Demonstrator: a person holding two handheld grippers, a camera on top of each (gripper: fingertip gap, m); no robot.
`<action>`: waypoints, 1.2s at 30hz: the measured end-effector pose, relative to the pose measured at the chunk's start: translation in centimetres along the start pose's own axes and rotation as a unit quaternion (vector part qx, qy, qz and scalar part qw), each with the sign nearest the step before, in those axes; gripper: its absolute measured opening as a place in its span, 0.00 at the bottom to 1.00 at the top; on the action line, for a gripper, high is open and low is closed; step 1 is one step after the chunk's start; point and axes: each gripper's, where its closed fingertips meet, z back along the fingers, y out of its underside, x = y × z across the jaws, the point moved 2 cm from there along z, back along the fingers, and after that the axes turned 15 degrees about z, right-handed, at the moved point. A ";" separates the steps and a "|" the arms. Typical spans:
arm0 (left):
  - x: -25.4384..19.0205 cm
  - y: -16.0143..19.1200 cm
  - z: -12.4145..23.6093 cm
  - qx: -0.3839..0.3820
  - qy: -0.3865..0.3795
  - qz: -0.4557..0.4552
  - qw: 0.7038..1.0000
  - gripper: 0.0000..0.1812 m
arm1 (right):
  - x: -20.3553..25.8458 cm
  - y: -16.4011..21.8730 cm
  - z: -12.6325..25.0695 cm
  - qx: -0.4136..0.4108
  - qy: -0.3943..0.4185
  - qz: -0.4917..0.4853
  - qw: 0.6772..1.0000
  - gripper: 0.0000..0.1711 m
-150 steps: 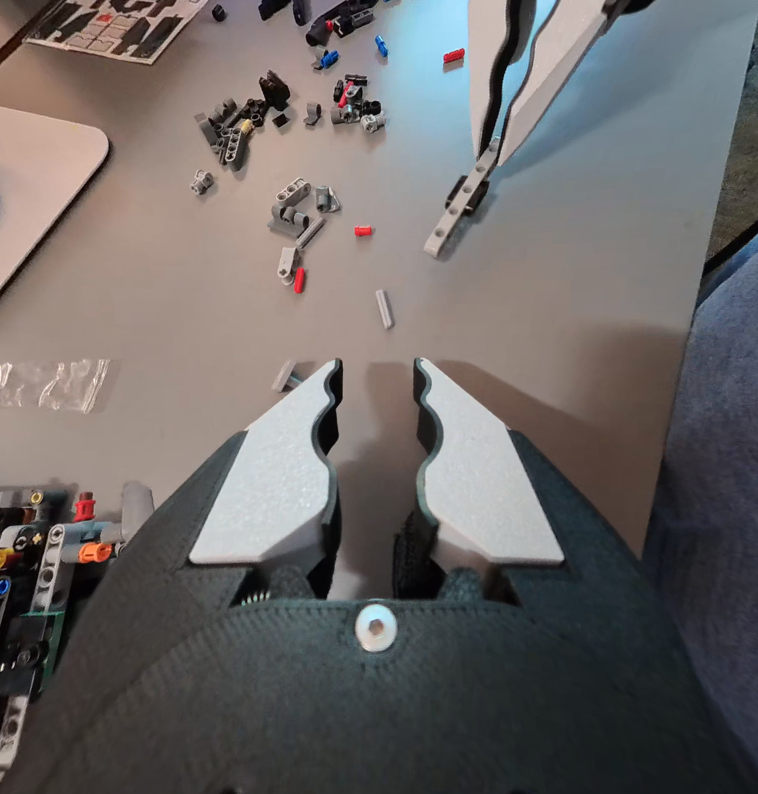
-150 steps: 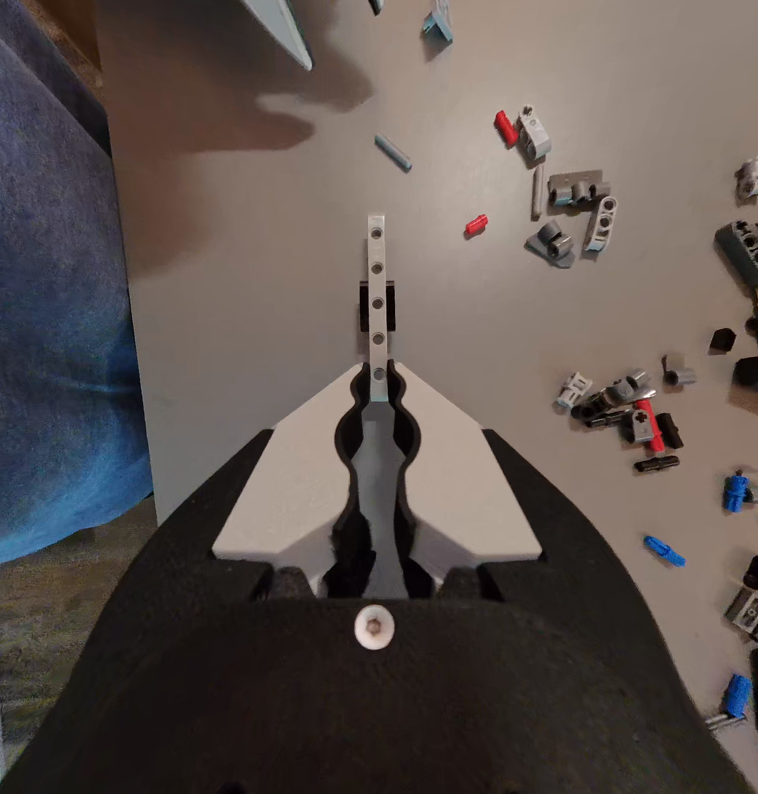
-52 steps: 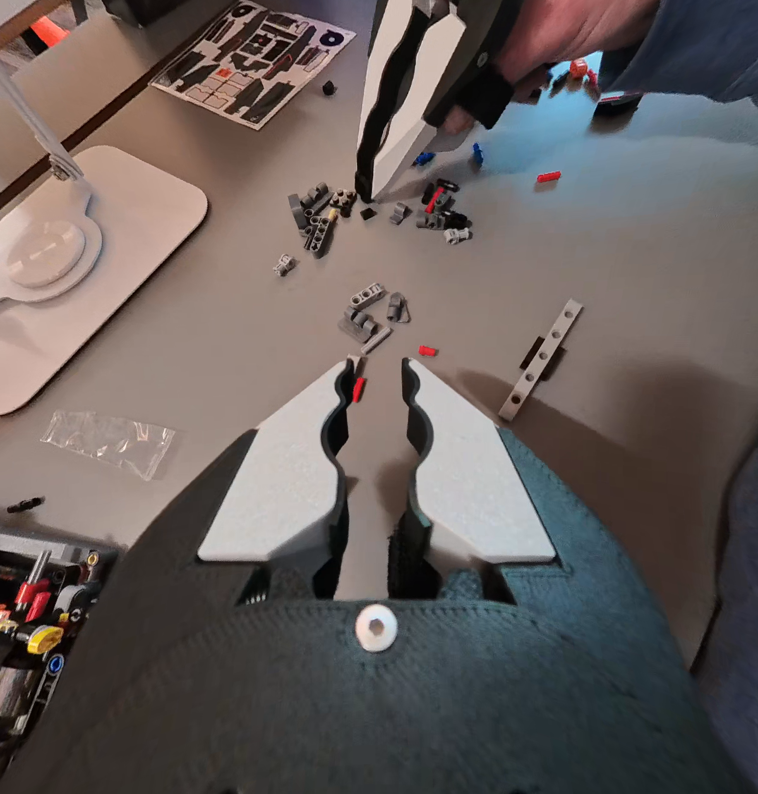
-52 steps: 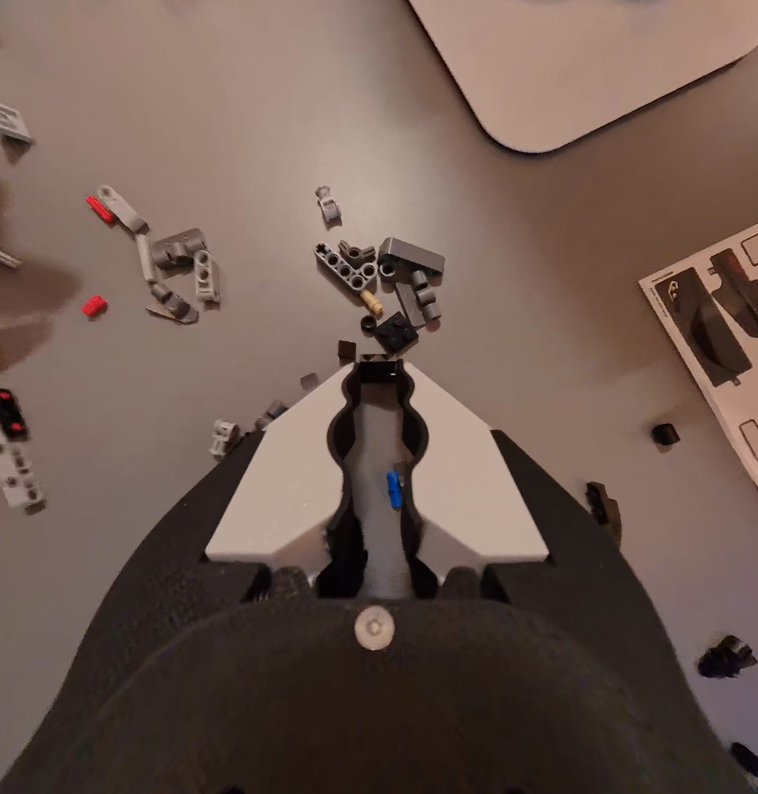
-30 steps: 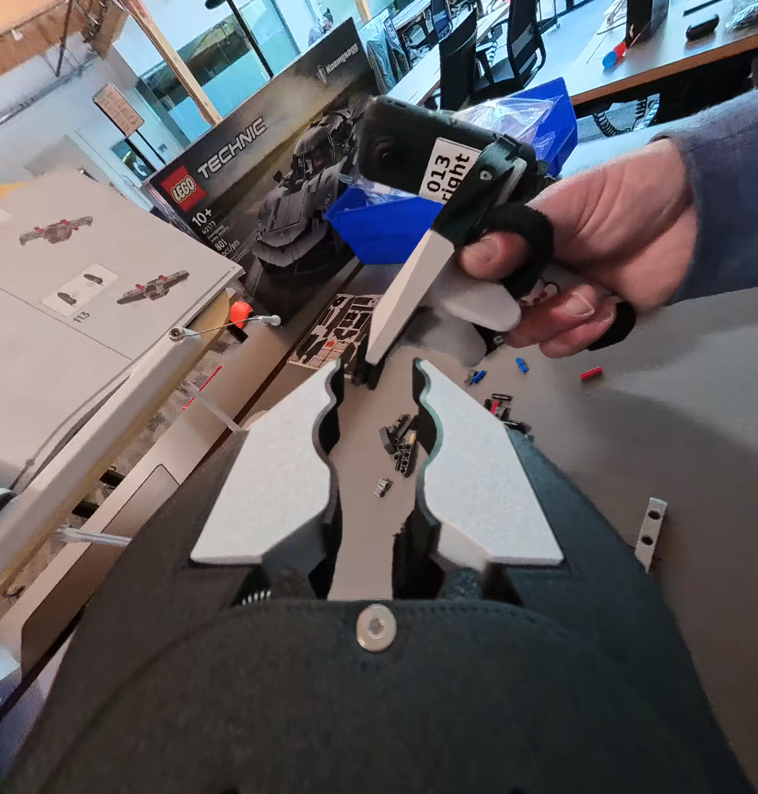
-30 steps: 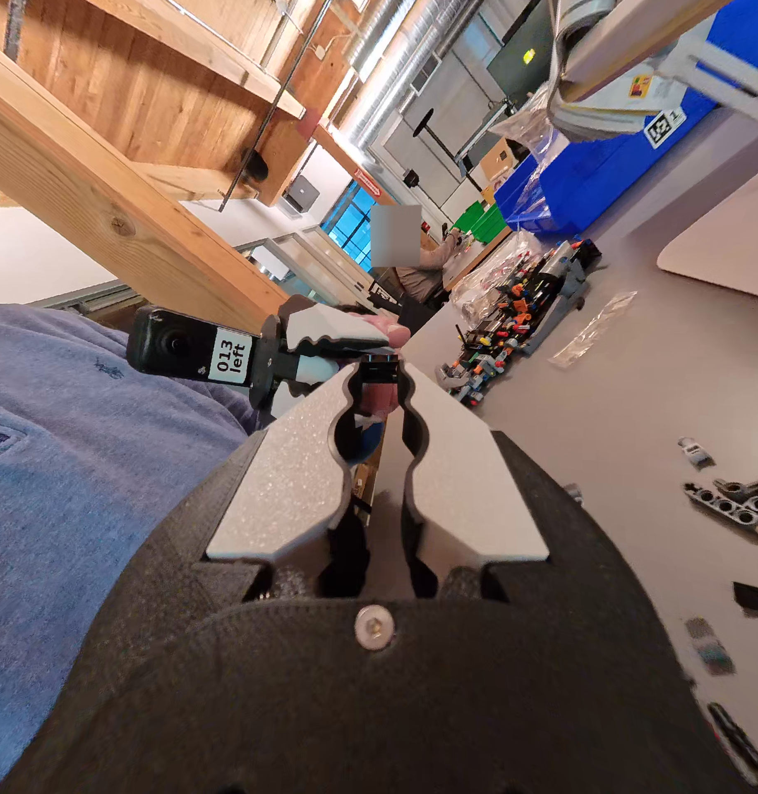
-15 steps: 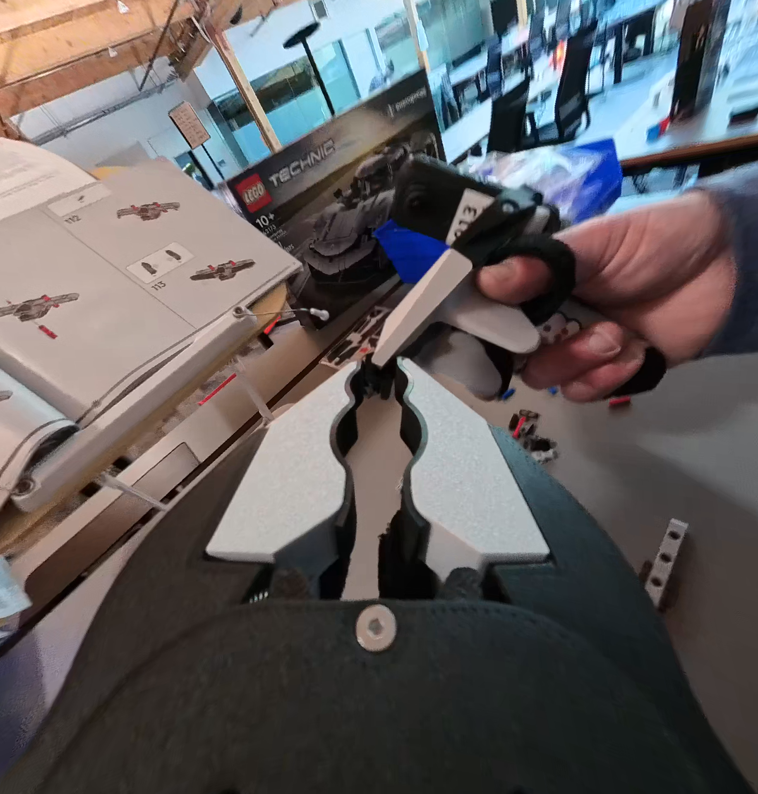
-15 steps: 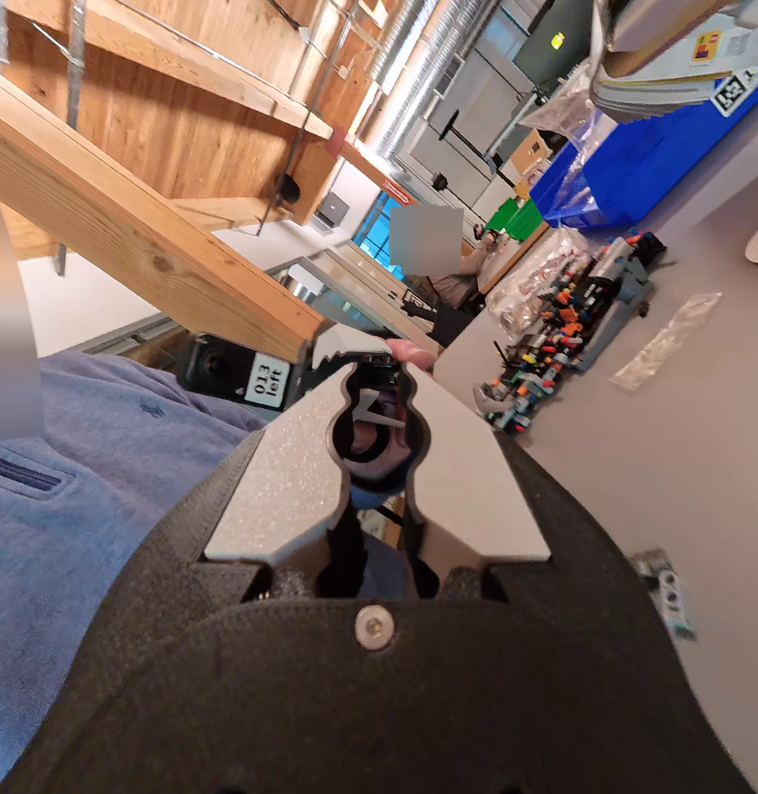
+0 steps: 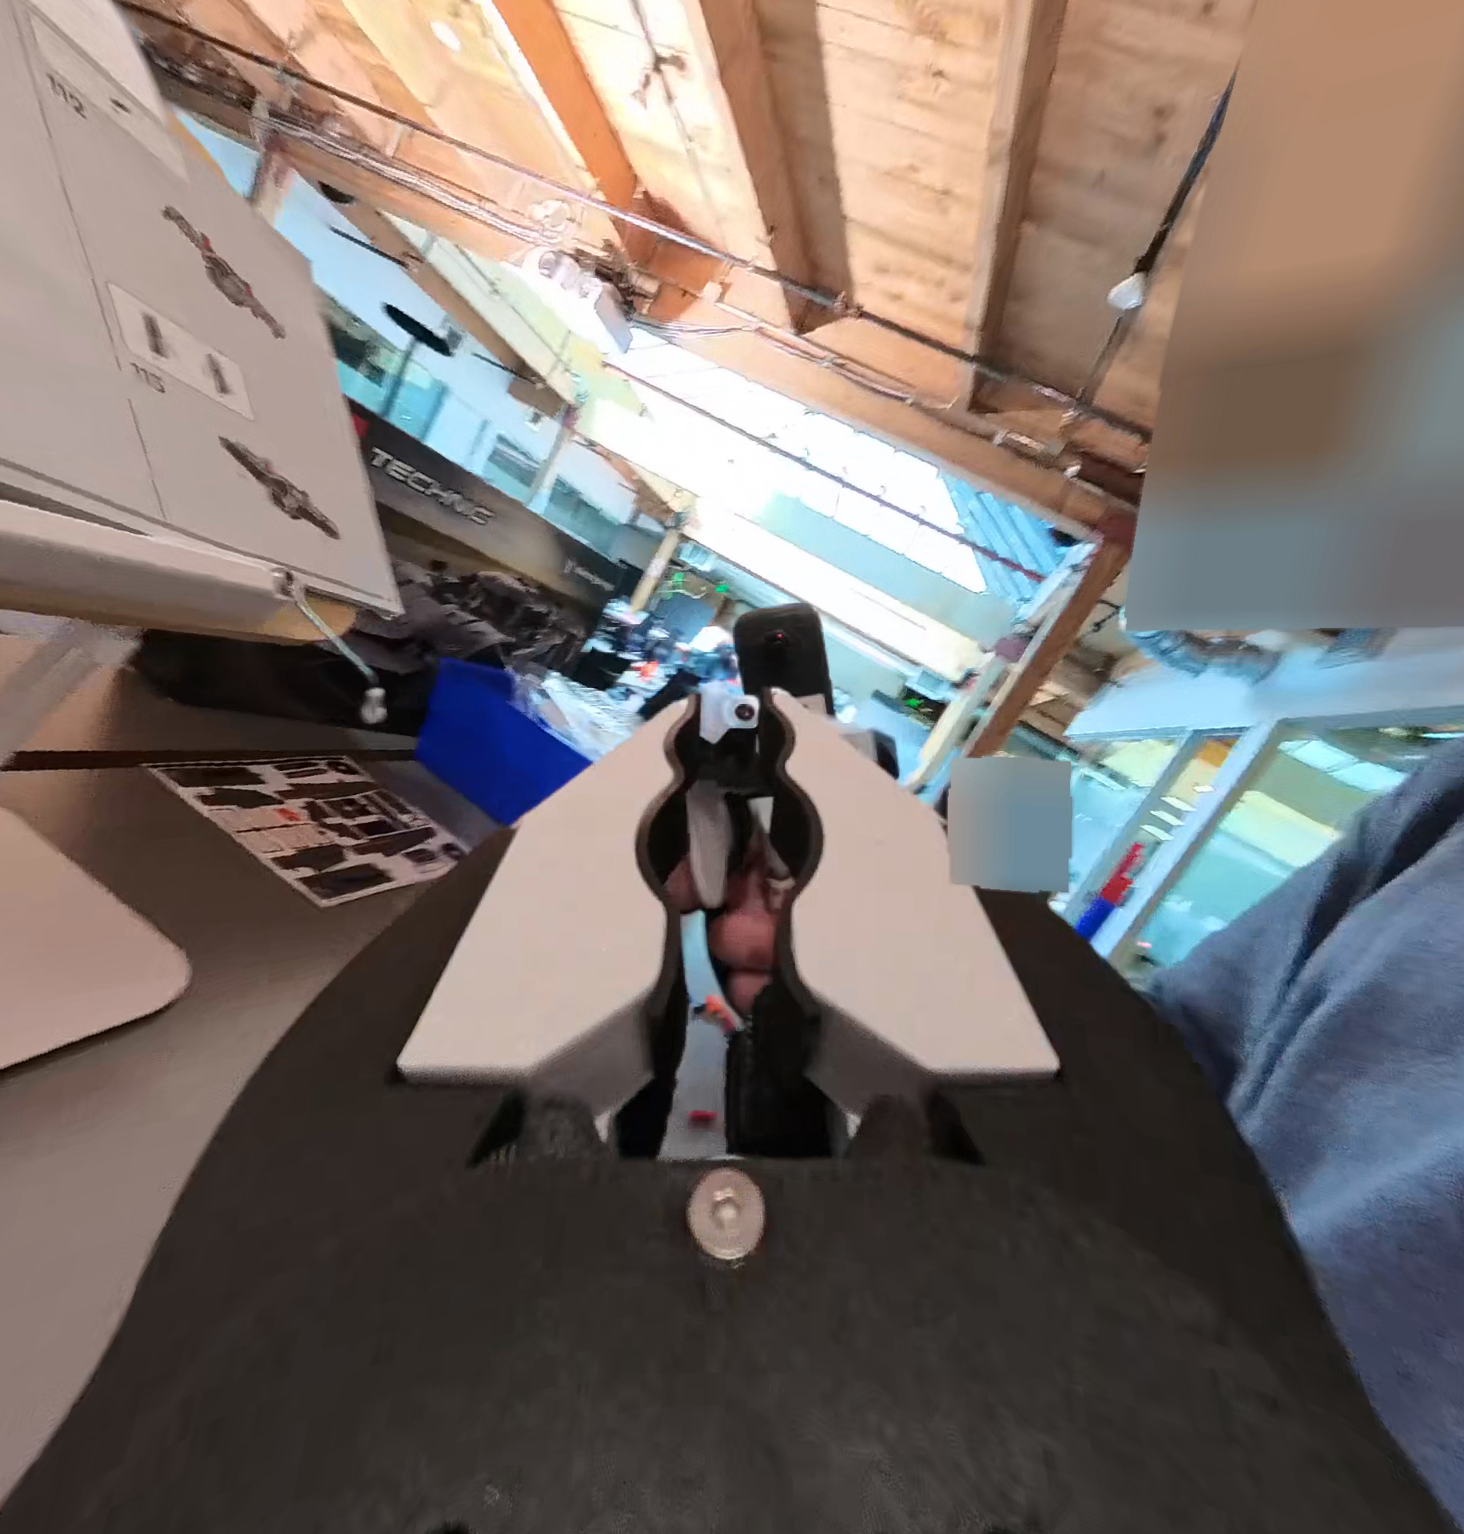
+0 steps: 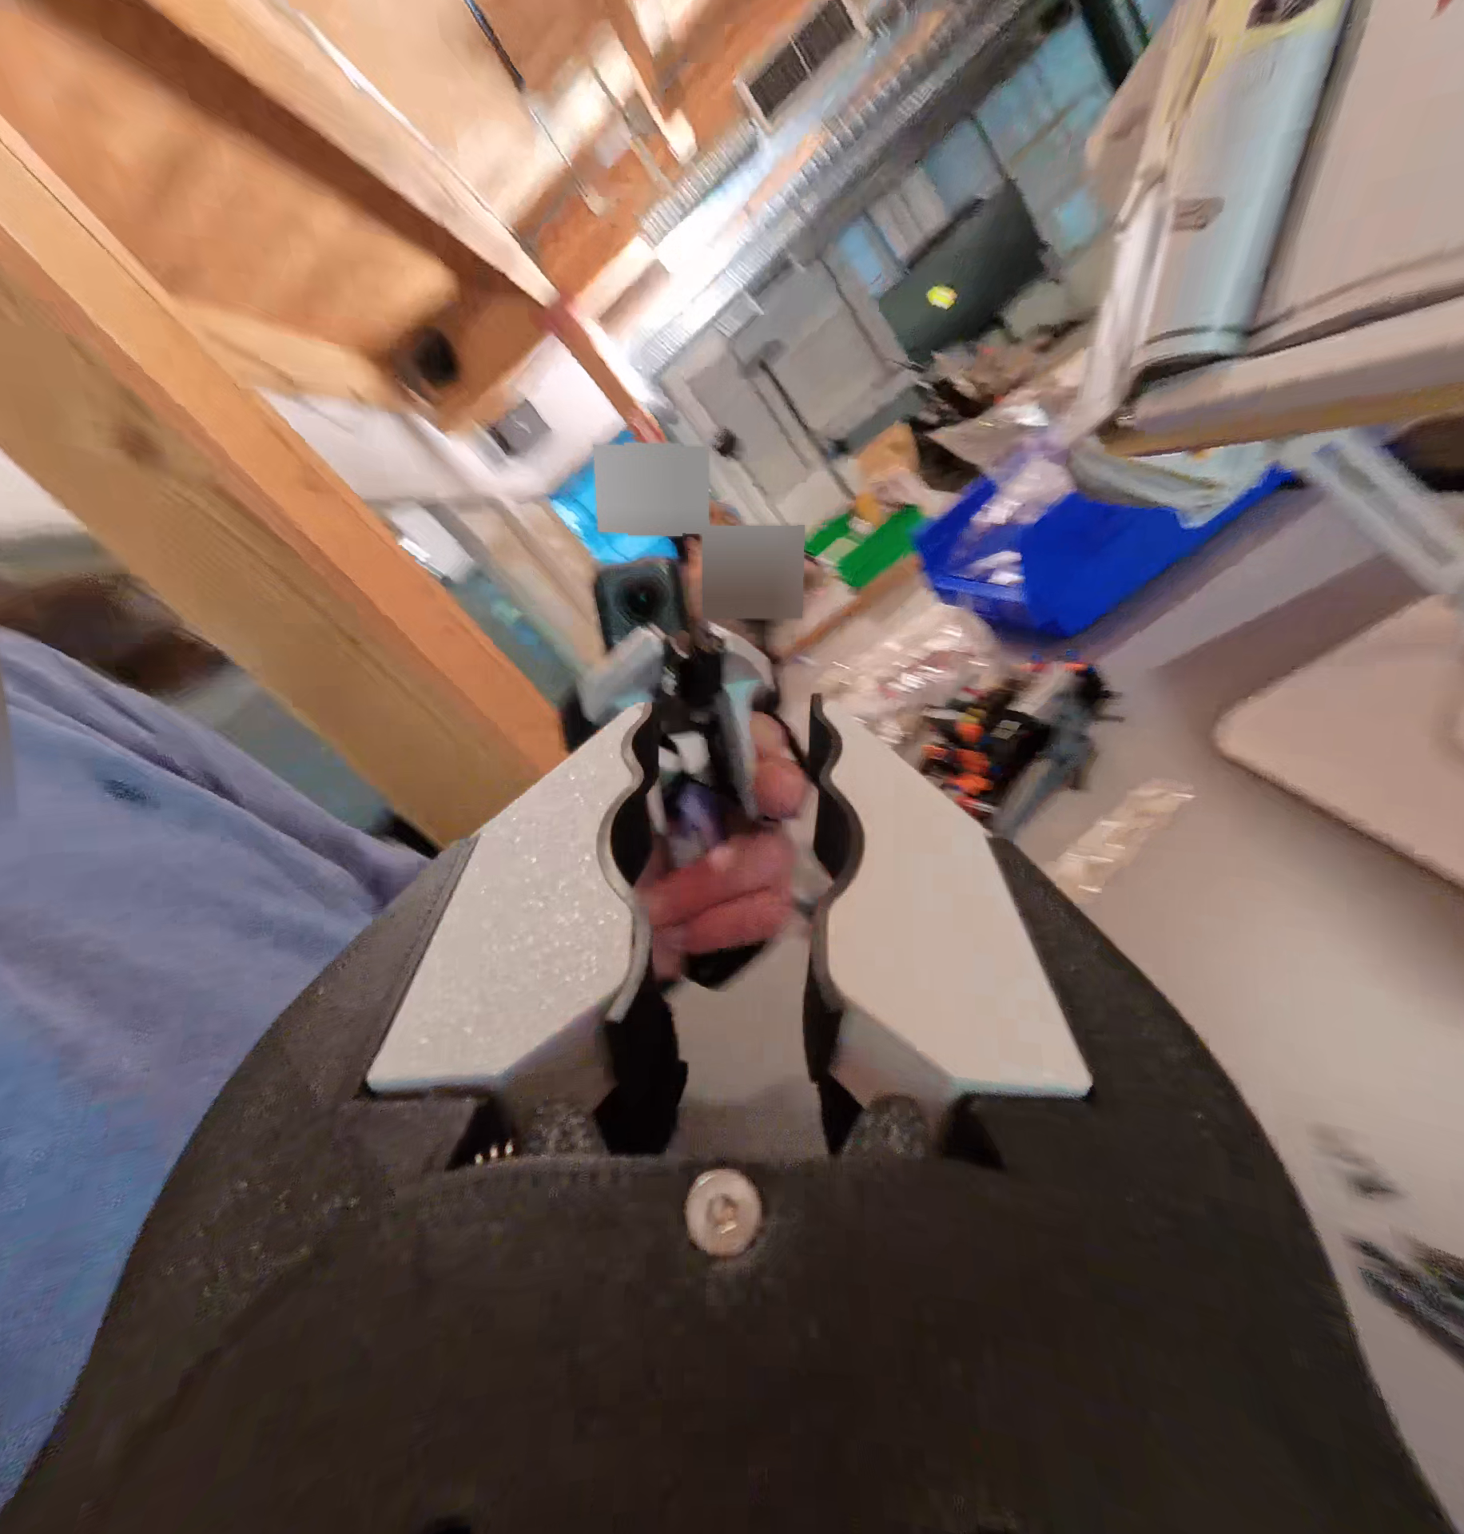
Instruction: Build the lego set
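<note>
- The left tongs (image 9: 730, 714) are held up off the tabletop (image 9: 297, 955), nearly closed, and appear to pinch a small black lego piece (image 9: 724, 762) at their tips.
- The right tongs (image 10: 730, 722) gape wide with nothing between them, pointing straight at the left tongs at 12 o'clock.
- The partly built model (image 10: 1003, 747) stands on the tabletop at about 2 o'clock in the right wrist view.
- A sticker sheet (image 9: 313, 822) lies at 9 o'clock in the left wrist view.

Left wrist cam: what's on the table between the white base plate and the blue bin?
A sticker sheet flat on the grey table between white base plate and blue bin; left wrist view shows it.
</note>
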 end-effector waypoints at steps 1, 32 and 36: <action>-0.1 0.1 -0.1 0.003 0.014 0.017 1.000 0.06 | -0.1 0.5 0.1 0.036 0.029 0.054 0.997 0.19; 10.0 23.6 -3.5 0.485 -0.196 -0.205 0.827 0.10 | -3.2 12.7 28.5 0.335 0.431 0.142 0.826 0.16; 9.8 22.4 -3.7 0.465 -0.215 -0.223 0.829 0.13 | -5.0 11.3 28.8 0.338 0.426 0.154 0.825 0.15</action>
